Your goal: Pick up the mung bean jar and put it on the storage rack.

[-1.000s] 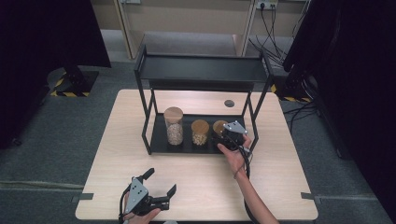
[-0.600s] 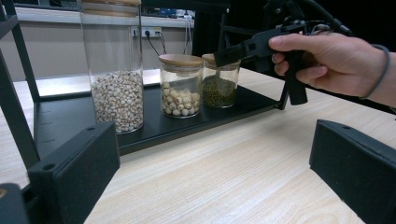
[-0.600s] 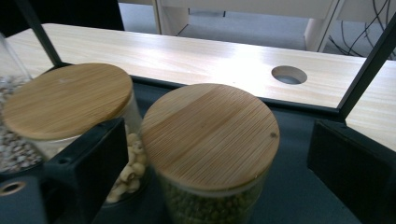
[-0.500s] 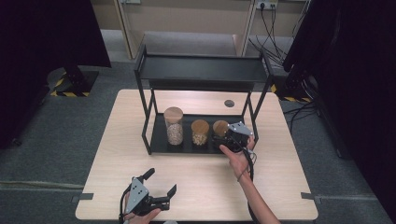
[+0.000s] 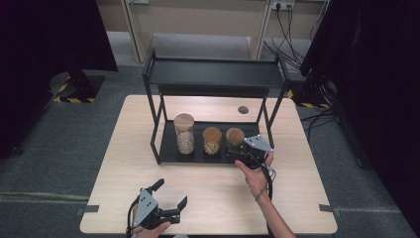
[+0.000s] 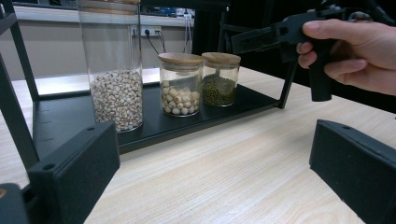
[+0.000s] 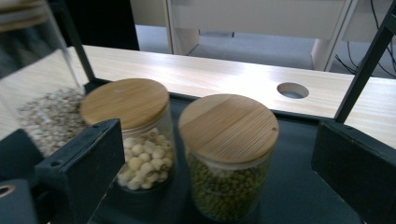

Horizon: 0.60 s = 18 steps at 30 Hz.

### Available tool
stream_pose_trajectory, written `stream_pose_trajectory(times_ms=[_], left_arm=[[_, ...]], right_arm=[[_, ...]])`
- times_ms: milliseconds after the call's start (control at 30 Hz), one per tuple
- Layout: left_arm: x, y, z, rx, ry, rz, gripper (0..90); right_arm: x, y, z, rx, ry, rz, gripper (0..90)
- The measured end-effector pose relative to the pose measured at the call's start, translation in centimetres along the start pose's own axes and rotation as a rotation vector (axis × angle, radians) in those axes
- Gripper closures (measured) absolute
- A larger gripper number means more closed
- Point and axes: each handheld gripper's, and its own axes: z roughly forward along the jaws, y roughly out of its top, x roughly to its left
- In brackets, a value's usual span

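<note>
Now the table (image 5: 297, 198) carries a black rack (image 5: 163, 144); on its lower shelf stand 3 jars: tall jar (image 5: 184, 134), bean jar (image 5: 212, 141), green jar (image 5: 235, 137). Just beside the rack's right end, the right tool (image 5: 236, 154) has just been opening, jaws spread around the green jar without pressing. Well in front of the rack, the left tool (image 5: 171, 198) rests spread, empty.

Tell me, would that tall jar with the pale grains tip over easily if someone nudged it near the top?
Probably more easily than its neighbours: the tall jar is narrow and stands well above the two short jars. Its grains fill only the lower part, which should steady it somewhat. The clear wall looks like glass, so likely smooth, slippery and breakable if it fell.
</note>
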Motion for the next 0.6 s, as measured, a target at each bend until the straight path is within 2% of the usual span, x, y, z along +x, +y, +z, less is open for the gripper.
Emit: stream_pose_trajectory(times_ms=[367,600], left_arm=[[0.0,0.0,0.0,0.001,0.001,0.000,1.1],[0.0,0.0,0.1,0.004,0.003,0.001,1.1]], right_arm=[[0.5,-0.7,-2.1,-0.045,0.063,-0.015,2.8],[0.8,-1.5,-4.1,-0.069,0.125,-0.023,2.8]])
